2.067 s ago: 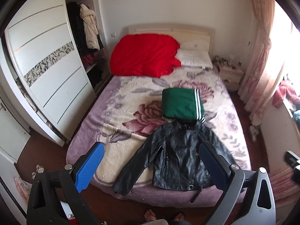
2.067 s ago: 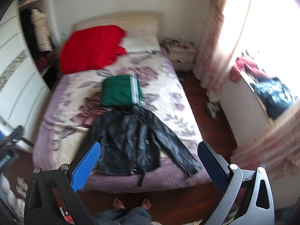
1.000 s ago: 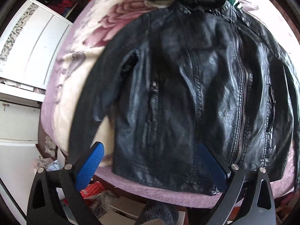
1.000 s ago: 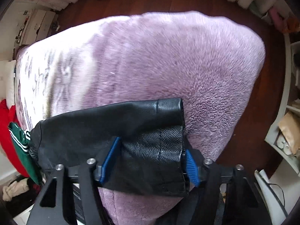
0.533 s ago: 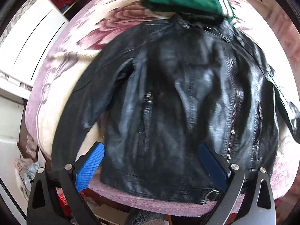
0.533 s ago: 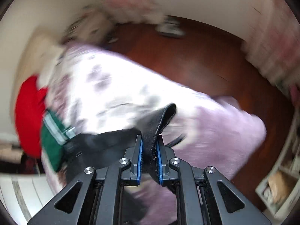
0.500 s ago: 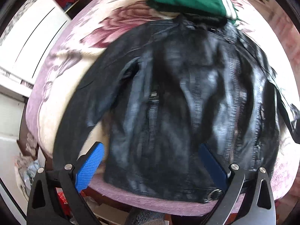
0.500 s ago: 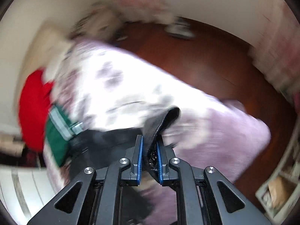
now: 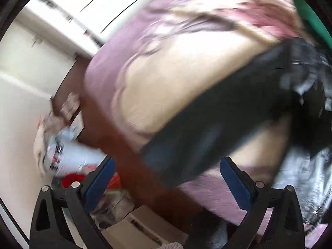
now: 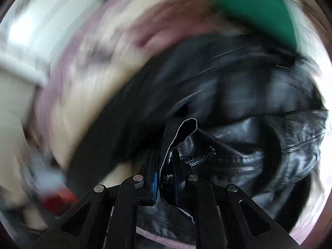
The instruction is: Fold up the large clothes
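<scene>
A black leather jacket (image 10: 238,87) lies on the bed, both views blurred by motion. My right gripper (image 10: 165,178) is shut on the cuff of the jacket's right sleeve (image 10: 217,157) and holds it over the jacket's body. My left gripper (image 9: 166,178) is open and empty, just above the end of the jacket's left sleeve (image 9: 207,128), which lies stretched across the blanket toward the bed's near left corner. The jacket's body (image 9: 305,166) shows at the right edge of the left wrist view.
A folded green garment (image 10: 255,6) lies on the floral purple blanket (image 9: 186,66) beyond the jacket's collar. A white wardrobe (image 9: 87,6) stands left of the bed. Boxes and clutter (image 9: 68,149) lie on the brown floor by the bed's corner.
My right gripper has swung the gripped sleeve from the bed's right side over onto the jacket's body. My left gripper has moved left, from over the jacket's hem to the left sleeve's end.
</scene>
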